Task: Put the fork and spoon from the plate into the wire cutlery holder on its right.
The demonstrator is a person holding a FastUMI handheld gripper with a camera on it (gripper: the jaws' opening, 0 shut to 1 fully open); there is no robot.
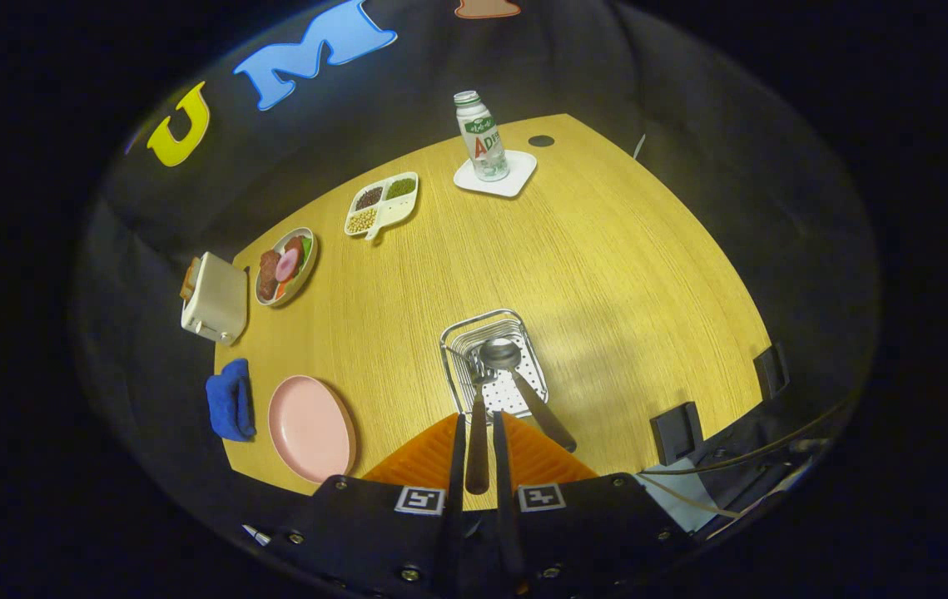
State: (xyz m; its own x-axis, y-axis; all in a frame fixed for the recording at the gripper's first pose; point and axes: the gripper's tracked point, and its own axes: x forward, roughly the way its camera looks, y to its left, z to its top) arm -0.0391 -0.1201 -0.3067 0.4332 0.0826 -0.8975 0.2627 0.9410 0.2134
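My gripper (478, 423) is shut on the fork (477, 453), whose dark handle runs up between the two fingers. The fork's tines hang over the near part of the wire cutlery holder (483, 319), which stands on the wooden table just ahead of the fingers. The spoon (501, 353) lies in the holder, bowl up, its handle leaning out over the near right rim. The pink plate (311, 428) sits left of the holder with nothing on it.
A blue cloth (230, 399) lies beside the pink plate, with a toaster (214, 298) and a plate of food (285, 264) beyond it. Farther off are a divided dish (382, 204) and a bottle (482, 137) on a white coaster (515, 185). Black clamps (676, 433) grip the table's right edge.
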